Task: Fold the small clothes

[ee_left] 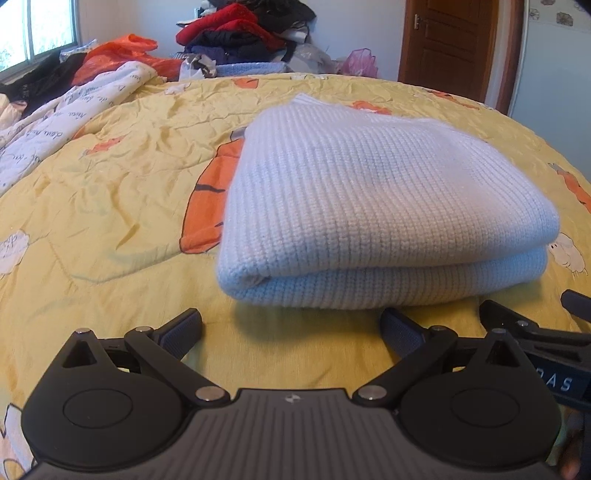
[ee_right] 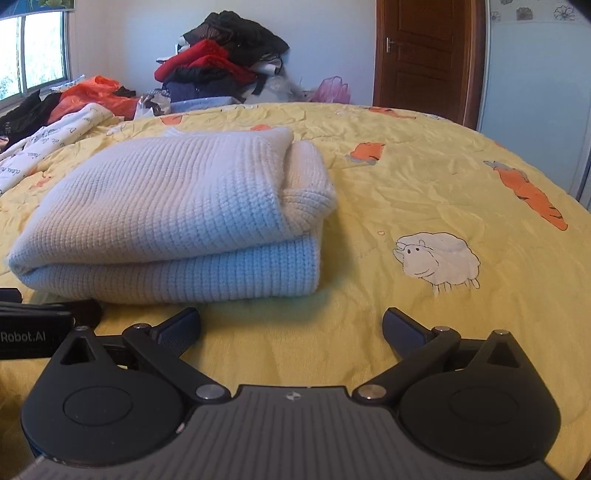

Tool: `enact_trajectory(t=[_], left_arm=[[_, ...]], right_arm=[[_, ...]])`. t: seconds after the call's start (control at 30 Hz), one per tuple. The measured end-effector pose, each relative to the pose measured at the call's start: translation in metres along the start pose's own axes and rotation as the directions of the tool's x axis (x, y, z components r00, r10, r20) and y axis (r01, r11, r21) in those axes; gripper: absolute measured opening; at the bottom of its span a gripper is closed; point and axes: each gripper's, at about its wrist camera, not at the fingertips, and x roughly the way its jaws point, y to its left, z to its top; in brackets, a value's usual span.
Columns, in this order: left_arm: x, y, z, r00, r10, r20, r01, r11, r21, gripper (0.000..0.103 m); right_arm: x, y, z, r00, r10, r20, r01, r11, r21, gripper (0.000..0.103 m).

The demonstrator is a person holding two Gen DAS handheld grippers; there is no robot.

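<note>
A pale blue-white knitted sweater (ee_left: 384, 199) lies folded in a thick stack on the yellow bedspread (ee_left: 110, 192). It also shows in the right wrist view (ee_right: 173, 218), left of centre. My left gripper (ee_left: 291, 328) is open and empty, just in front of the sweater's near fold. My right gripper (ee_right: 291, 326) is open and empty, in front of the sweater's right end. The right gripper's fingers (ee_left: 517, 325) show at the right edge of the left wrist view. The left gripper's body (ee_right: 33, 328) shows at the left edge of the right wrist view.
A white printed quilt (ee_left: 55, 122) lies at the bed's left. An orange bag (ee_left: 114, 55) and a pile of red and dark clothes (ee_left: 240, 33) sit at the far side. A brown door (ee_right: 421, 55) stands at the back right.
</note>
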Motion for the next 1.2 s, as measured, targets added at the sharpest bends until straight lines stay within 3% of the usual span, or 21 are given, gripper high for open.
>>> enact_trajectory(t=[0.2, 0.53, 0.8, 1.2], left_arm=[[-0.001, -0.001, -0.001, 1.0, 0.007, -0.006, -0.007, 1.0, -0.005, 0.103], [-0.003, 0.0, 0.002, 0.998, -0.001, -0.056, 0.001, 1.0, 0.002, 0.103], [-0.003, 0.0, 0.004, 0.998, 0.0, -0.07, 0.0, 1.0, 0.0, 0.103], [-0.002, 0.001, 0.004, 0.997, 0.007, -0.073, -0.007, 1.0, -0.001, 0.103]], right_arm=[[-0.007, 0.001, -0.007, 1.0, 0.022, 0.011, -0.022, 0.999, -0.027, 0.103], [0.007, 0.003, 0.025, 0.982, 0.021, -0.186, -0.027, 0.999, -0.027, 0.103], [0.002, 0.004, 0.014, 0.991, 0.002, -0.132, -0.004, 1.0, -0.011, 0.103], [0.001, 0.003, 0.016, 0.989, 0.004, -0.145, -0.006, 1.0, -0.009, 0.103]])
